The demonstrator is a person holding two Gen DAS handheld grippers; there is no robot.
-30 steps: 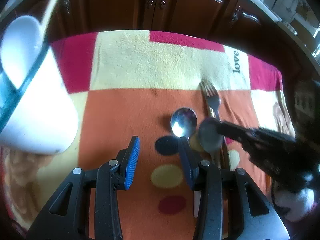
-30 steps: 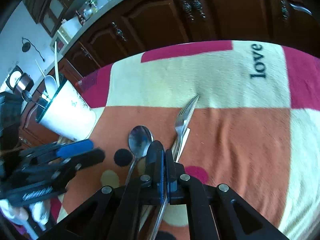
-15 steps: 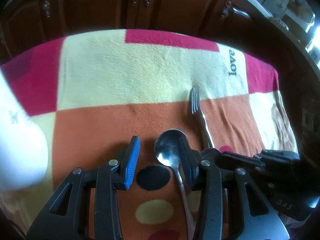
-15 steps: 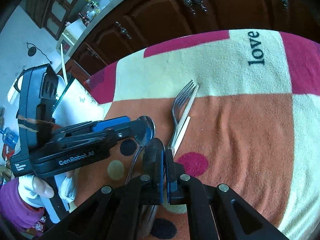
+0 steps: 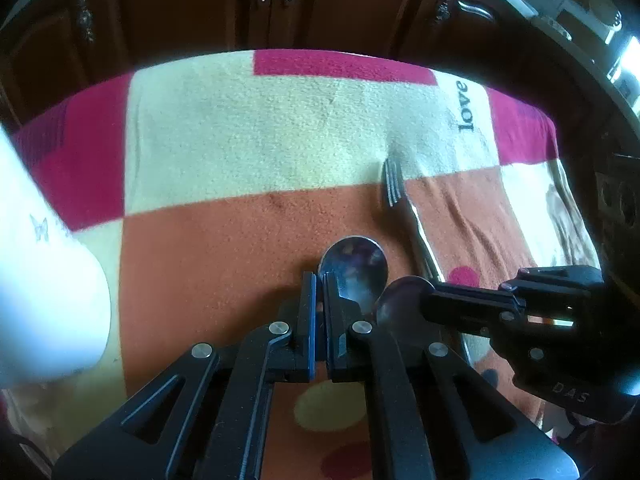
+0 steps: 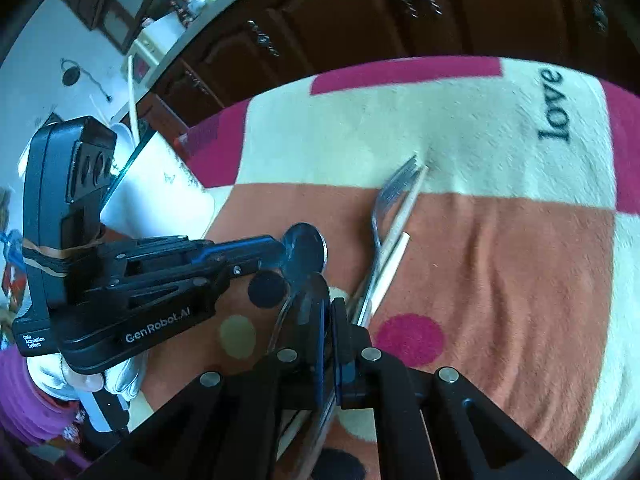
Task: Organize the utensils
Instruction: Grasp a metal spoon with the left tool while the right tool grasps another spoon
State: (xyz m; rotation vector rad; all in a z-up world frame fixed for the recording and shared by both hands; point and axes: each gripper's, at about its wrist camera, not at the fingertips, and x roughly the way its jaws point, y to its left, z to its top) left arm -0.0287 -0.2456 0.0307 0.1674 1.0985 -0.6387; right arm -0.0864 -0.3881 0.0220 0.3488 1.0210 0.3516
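A steel spoon lies on the patchwork cloth. My left gripper is closing; its pads have come together at the left rim of that spoon's bowl, pinching it. My right gripper is shut on a second spoon, whose bowl sticks out past its fingers right beside the first spoon. A fork lies further back with two pale chopsticks along it. The white cup stands at the left.
Dark wooden cabinet doors rise behind the cloth's far edge. The cup holds a chopstick and a white spoon. A gloved hand with a purple sleeve carries the left gripper. The two grippers nearly touch.
The left jaws have gone from wide open around the lying spoon to closed at its bowl, and the gripper came in closer to it. The right gripper kept its spoon and stayed put.
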